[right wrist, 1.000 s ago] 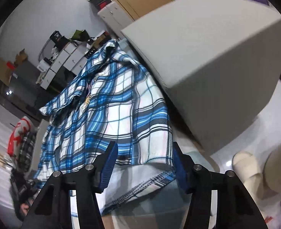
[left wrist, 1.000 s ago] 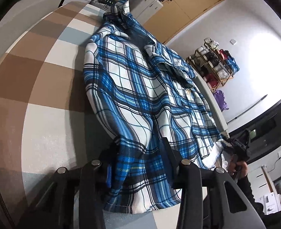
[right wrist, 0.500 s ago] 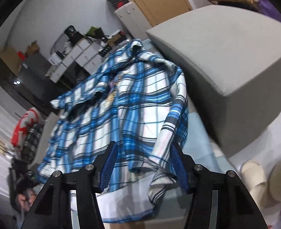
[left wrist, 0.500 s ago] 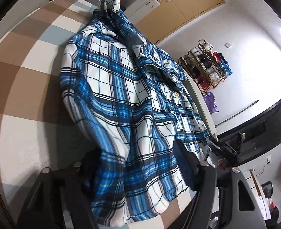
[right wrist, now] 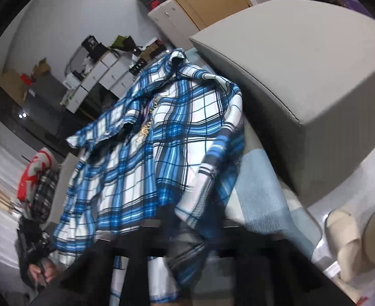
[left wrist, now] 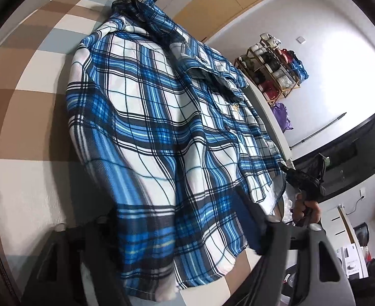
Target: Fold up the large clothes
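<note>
A blue-and-white plaid shirt (left wrist: 162,132) lies spread on the checked table (left wrist: 29,127), collar at the far end. Its near hem hangs between the fingers of my left gripper (left wrist: 179,224). Those jaws are closing and still stand wide; cloth covers the left finger, and the right fingertip (left wrist: 251,216) shows at the fabric's edge. In the right wrist view the shirt (right wrist: 162,153) has its right side bunched up. My right gripper (right wrist: 177,244) is blurred and shut on the hem there. It also shows in the left wrist view as the right gripper (left wrist: 302,178), in a hand (left wrist: 307,209).
A large grey block (right wrist: 302,89) stands close along the shirt's right side. Pale slippers (right wrist: 345,237) lie on the floor beyond the table edge. A shoe rack (left wrist: 271,71) and white cabinets (right wrist: 98,76) line the walls. A pile of clothes (right wrist: 37,178) sits at the left.
The right jaws have shut on the hem that lay between them. The left jaws let go of the hem, opened wide, then came partly in. The shirt's right side has bunched upward.
</note>
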`<state>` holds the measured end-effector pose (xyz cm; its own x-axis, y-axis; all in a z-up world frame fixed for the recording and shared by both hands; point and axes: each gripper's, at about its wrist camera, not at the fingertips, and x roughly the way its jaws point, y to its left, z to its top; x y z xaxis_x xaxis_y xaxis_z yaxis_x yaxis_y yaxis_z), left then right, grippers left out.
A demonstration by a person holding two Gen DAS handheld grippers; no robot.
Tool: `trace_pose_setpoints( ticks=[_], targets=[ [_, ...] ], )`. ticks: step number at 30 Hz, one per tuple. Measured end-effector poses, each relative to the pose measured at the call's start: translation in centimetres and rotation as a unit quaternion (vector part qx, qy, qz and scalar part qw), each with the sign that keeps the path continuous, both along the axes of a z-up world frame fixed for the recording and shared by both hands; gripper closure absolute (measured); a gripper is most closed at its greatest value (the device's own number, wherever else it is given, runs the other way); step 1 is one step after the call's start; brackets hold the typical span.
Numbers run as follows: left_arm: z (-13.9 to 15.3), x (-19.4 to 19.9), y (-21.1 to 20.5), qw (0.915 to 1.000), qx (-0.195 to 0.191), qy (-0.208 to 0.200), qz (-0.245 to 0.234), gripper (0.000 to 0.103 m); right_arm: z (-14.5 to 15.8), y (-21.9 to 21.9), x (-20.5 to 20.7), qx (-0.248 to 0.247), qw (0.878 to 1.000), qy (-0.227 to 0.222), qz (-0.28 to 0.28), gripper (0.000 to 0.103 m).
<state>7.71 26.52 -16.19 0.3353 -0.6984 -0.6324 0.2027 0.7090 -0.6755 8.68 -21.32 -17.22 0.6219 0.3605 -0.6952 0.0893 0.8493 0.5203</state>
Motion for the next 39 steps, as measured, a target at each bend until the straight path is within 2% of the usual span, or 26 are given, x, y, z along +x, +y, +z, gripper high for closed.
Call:
trace_pose_setpoints(
  ticks=[1, 2, 3, 6, 11, 14, 19, 26, 32, 34, 39],
  targets=[
    [-0.3, 0.1, 0.0, 1.0000, 0.004, 0.003, 0.000, 0.063, -0.1, 0.1, 0.1, -0.013, 1.000, 0.008, -0.009, 0.098],
    [-0.6, 0.2, -0.2, 0.9999, 0.014, 0.008, -0.004, 0.083, -0.4, 0.1, 0.3, -0.015, 1.000, 0.014, -0.015, 0.098],
    [-0.8, 0.1, -0.2, 0.9996, 0.023, 0.012, -0.008, 0.094, -0.4, 0.1, 0.3, -0.010, 1.000, 0.007, -0.017, 0.098],
    [-1.0, -0.3, 0.4, 0.9997, 0.011, 0.019, -0.007, 0.097, 0.1, 0.2, -0.3, -0.013, 1.000, -0.016, -0.017, 0.100],
    [-1.1, -1.1, 2.1, 0.9991, -0.017, 0.037, 0.007, 0.101, 1.6, -0.3, -2.4, -0.010, 0.997, -0.068, -0.033, 0.101],
    [-1.1, -1.9, 2.7, 0.9986, -0.028, 0.045, 0.001, 0.103, 1.7, -0.8, -3.6, -0.007, 0.996, -0.078, -0.036, 0.101],
    [-0.6, -3.7, 4.0, 0.9986, -0.032, 0.042, -0.004, 0.103, 1.3, -1.9, -5.8, 0.012, 0.995, -0.079, -0.052, 0.101],
    [0.8, -5.0, 5.1, 0.9970, -0.066, 0.039, -0.004, 0.103, 1.4, -3.6, -9.5, 0.048, 0.994, -0.081, -0.064, 0.101],
    [2.2, -8.1, 4.5, 0.9963, -0.076, 0.019, -0.034, 0.103, 2.7, -3.1, -13.5, 0.034, 0.996, -0.070, -0.037, 0.101],
    [2.5, -8.1, 4.5, 0.9963, -0.079, 0.011, -0.032, 0.103, 3.4, -3.0, -14.8, 0.032, 0.996, -0.076, -0.030, 0.101],
    [3.1, -5.2, 4.6, 0.9919, -0.125, 0.008, -0.022, 0.103, 4.7, -2.6, -15.5, 0.016, 0.995, -0.091, -0.027, 0.101]
  ],
)
